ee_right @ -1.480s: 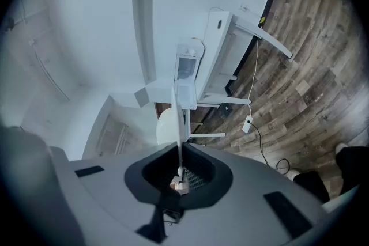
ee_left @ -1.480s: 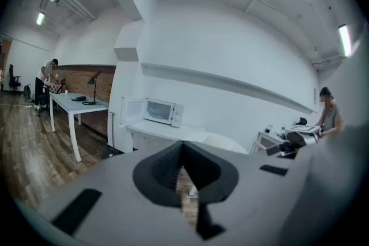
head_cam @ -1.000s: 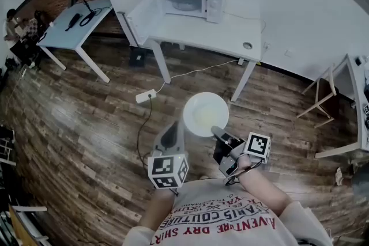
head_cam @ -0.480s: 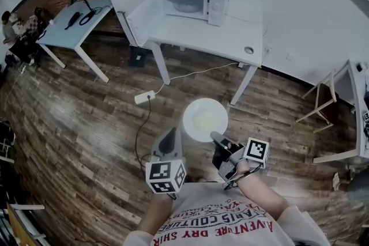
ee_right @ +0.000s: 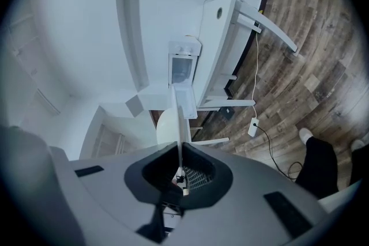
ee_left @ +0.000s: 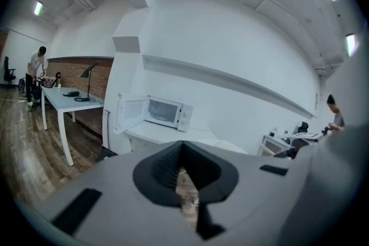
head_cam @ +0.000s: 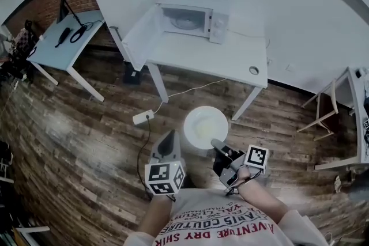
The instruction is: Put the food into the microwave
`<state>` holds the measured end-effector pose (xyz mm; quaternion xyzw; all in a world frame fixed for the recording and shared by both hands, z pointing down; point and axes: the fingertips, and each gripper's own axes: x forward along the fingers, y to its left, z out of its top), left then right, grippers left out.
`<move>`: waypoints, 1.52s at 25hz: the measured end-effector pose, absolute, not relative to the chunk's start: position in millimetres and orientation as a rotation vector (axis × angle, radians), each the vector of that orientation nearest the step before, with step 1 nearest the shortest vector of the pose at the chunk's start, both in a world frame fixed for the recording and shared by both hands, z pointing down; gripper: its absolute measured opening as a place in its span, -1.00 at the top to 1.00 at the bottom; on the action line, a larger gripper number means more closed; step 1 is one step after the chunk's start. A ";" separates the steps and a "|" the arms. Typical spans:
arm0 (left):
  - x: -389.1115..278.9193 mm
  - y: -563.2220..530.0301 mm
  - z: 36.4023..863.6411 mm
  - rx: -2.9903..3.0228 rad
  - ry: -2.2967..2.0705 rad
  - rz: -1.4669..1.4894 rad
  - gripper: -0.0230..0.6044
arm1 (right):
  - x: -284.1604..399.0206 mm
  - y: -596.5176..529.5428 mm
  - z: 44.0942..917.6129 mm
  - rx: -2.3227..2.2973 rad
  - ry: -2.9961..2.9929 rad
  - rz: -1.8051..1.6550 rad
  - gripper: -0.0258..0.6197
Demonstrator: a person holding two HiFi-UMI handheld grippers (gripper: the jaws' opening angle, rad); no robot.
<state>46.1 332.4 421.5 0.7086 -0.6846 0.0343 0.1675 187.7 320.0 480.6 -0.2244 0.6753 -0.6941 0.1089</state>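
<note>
A white plate with pale food on it hangs over the wooden floor in the head view. My right gripper is shut on its near rim. In the right gripper view the plate shows edge-on, running up from the closed jaws of the right gripper. The white microwave stands on the white table ahead with its door swung open to the left. It also shows as the microwave and the microwave. My left gripper is left of the plate, shut and holding nothing, as the left gripper also shows.
A power strip with its cable lies on the floor before the table's left legs. A light desk with cables stands far left, a wooden frame to the right. Persons stand at the far desk.
The table and microwave have come closer in the head view as the person walks toward them. Both grippers travel along, the plate still in the right one.
</note>
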 end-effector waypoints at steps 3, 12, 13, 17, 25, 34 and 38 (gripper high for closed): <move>14.2 281.1 408.9 2.064 -1.927 0.098 0.92 | 157.5 270.7 471.2 -0.685 1.973 -2.009 0.85; -82.1 152.5 390.4 2.167 -1.883 0.127 0.92 | 56.0 146.6 456.6 -0.681 1.932 -1.956 0.85; -90.9 142.6 391.8 2.167 -1.880 0.131 0.92 | 47.0 135.8 456.8 -0.677 1.932 -1.951 0.85; -120.2 113.3 405.9 2.120 -1.868 0.146 0.92 | 16.2 103.7 462.2 -0.673 1.916 -1.974 0.85; -137.1 39.7 429.1 2.060 -1.858 0.152 0.92 | -1.3 22.5 472.0 -0.645 1.875 -2.025 0.85; -129.0 -89.3 407.9 2.071 -1.921 0.117 0.92 | -3.2 -104.4 457.8 -0.585 1.974 -2.014 0.85; -121.3 -133.3 407.5 2.069 -1.937 0.106 0.92 | 1.4 -153.7 455.1 -0.581 2.041 -1.982 0.85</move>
